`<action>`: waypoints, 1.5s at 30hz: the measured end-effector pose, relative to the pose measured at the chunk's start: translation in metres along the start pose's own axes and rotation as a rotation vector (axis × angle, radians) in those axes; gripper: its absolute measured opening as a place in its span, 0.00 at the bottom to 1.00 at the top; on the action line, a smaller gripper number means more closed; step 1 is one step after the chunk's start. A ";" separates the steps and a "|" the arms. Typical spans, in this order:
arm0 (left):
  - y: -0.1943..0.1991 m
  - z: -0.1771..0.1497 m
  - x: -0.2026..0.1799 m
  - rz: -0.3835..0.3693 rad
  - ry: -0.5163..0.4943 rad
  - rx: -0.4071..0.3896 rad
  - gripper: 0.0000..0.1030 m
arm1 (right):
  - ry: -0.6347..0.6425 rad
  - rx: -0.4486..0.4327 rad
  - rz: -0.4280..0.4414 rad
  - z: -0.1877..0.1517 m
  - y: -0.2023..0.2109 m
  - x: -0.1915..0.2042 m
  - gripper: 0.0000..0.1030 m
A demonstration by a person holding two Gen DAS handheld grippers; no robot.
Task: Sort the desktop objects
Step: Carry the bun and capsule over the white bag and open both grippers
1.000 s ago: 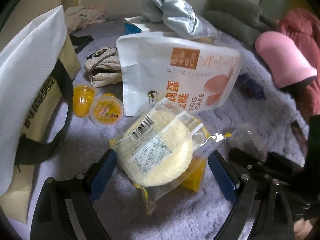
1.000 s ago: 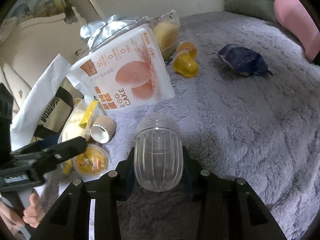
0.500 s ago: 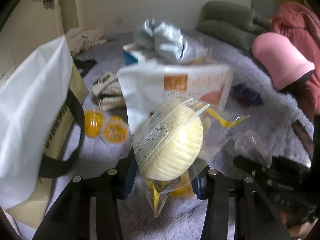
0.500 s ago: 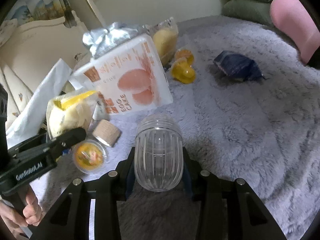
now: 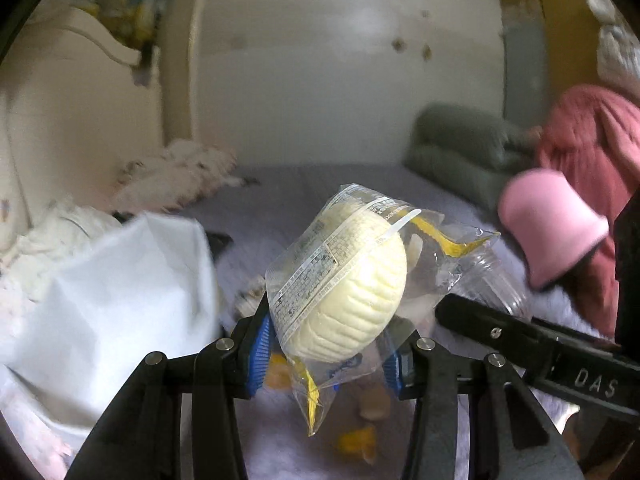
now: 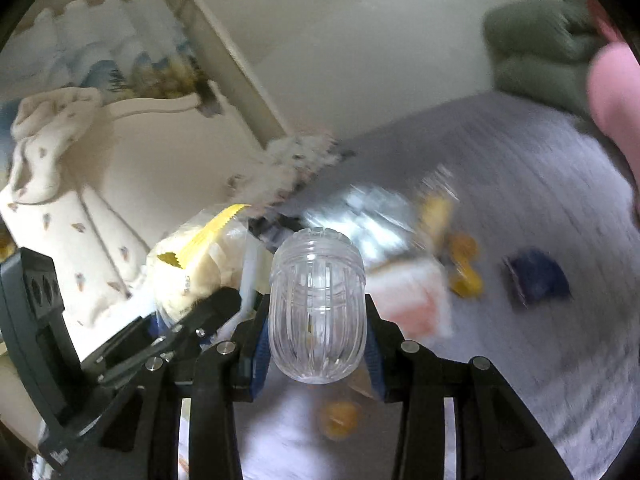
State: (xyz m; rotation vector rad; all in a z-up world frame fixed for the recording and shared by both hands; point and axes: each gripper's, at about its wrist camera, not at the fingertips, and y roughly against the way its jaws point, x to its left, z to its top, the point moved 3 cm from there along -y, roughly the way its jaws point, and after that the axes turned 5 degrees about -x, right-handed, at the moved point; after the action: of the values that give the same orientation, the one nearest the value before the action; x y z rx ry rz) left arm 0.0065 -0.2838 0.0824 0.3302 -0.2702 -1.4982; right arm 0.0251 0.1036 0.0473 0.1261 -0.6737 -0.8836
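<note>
Desktop objects are being sorted two at a time: the left tongs (image 5: 326, 354) are clamping a wrapped bun (image 5: 352, 296) in its clear packet, held in the air above the grey blanket (image 5: 320, 184), and the right tongs (image 6: 316, 344) are gripping a clear ribbed jar (image 6: 318, 312) tight between their pads, also off the blanket. Judging by what is lying about, much is remaining: yellow jelly cups (image 6: 464, 276), a dark blue packet (image 6: 536, 276) and a silver bag (image 6: 360, 216) are sitting unsorted. A white tote bag (image 5: 108, 304) is standing just beside the left tongs, probably the destination.
</note>
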 end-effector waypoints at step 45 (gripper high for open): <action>-0.040 -0.053 0.178 0.499 0.154 0.357 0.81 | -0.079 0.463 0.076 -0.053 -0.192 0.137 0.41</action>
State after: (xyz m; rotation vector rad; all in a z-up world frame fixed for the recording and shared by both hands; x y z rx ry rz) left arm -0.0002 -0.4605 0.0135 0.6119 -0.4610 -0.9241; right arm -0.0122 -0.1312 0.0022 0.4781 -0.9435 -0.6496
